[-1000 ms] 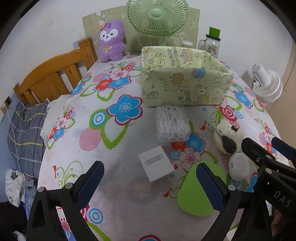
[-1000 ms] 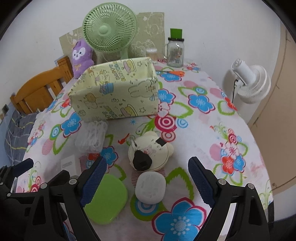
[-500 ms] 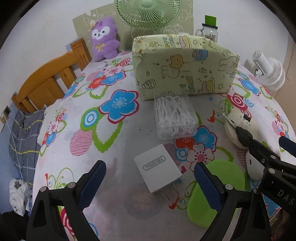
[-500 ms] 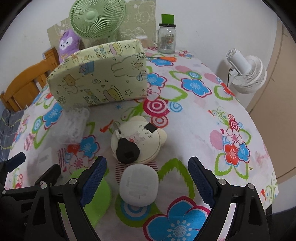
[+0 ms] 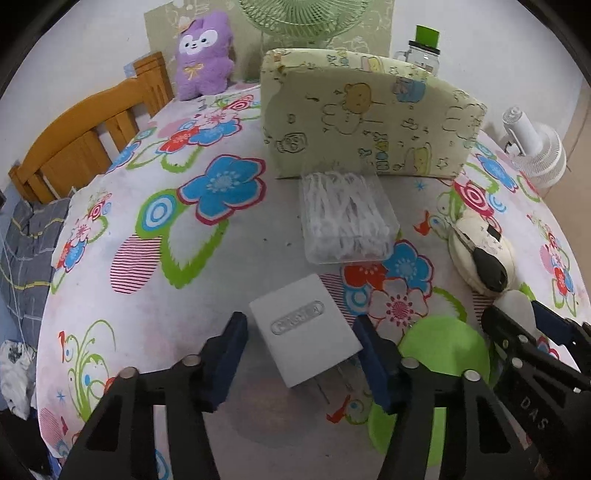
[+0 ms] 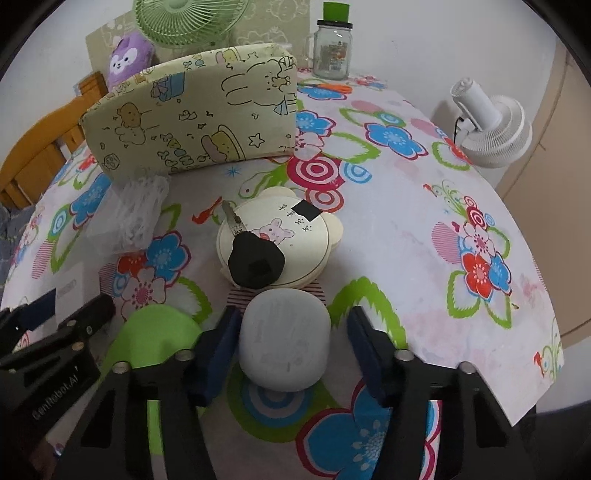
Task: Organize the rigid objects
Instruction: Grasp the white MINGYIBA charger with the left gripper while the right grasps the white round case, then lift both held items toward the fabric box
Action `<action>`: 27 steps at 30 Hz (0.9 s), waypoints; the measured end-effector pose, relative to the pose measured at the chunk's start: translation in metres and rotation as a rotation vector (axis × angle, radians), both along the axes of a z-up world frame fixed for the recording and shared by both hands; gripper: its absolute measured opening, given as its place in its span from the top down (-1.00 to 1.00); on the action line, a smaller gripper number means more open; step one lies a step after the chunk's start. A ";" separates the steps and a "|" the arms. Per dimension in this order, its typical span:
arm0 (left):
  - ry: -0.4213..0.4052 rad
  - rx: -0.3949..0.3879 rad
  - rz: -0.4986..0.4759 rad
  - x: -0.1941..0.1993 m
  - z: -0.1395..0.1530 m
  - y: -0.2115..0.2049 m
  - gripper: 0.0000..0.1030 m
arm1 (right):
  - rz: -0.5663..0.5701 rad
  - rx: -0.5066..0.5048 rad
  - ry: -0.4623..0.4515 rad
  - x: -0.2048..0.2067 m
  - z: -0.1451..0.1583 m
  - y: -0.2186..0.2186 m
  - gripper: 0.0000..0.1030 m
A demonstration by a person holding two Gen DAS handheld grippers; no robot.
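My left gripper (image 5: 301,354) is open, its blue pads on either side of a white charger block (image 5: 304,334) lying flat on the flowered tablecloth. My right gripper (image 6: 290,352) is open, its pads flanking a white rounded case (image 6: 284,349); the left pad is close to it, contact unclear. Beyond the case lies a cream bear-shaped box (image 6: 280,236) with a black key (image 6: 255,260) on top. A clear box of cotton swabs (image 5: 345,218) lies before the yellow cartoon-print storage box (image 5: 369,118). A green lid (image 5: 439,354) lies between the grippers.
A purple plush (image 5: 203,51), a green fan (image 6: 188,18) and a glass jar with green lid (image 6: 332,44) stand at the back. A white fan (image 6: 491,125) is off the table's right edge. A wooden bed frame (image 5: 81,136) is left.
Both grippers have moved forward and down toward the table. Their jaws have narrowed around the white charger and the white case.
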State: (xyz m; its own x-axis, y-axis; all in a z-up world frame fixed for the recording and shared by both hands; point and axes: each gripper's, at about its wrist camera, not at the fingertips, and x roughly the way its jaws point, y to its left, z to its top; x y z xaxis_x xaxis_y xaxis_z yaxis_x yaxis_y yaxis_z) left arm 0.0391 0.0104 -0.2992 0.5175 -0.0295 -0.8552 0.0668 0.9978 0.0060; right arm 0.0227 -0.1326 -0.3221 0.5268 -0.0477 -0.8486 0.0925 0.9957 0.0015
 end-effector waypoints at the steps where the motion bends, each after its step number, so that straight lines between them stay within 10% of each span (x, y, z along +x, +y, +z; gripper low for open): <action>1: -0.004 0.002 -0.001 -0.001 0.000 -0.001 -0.08 | 0.001 -0.010 0.001 0.001 0.001 0.002 0.00; 27: -0.035 -0.027 -0.046 -0.007 0.038 -0.010 0.13 | 0.065 -0.053 -0.037 0.007 0.040 0.024 0.01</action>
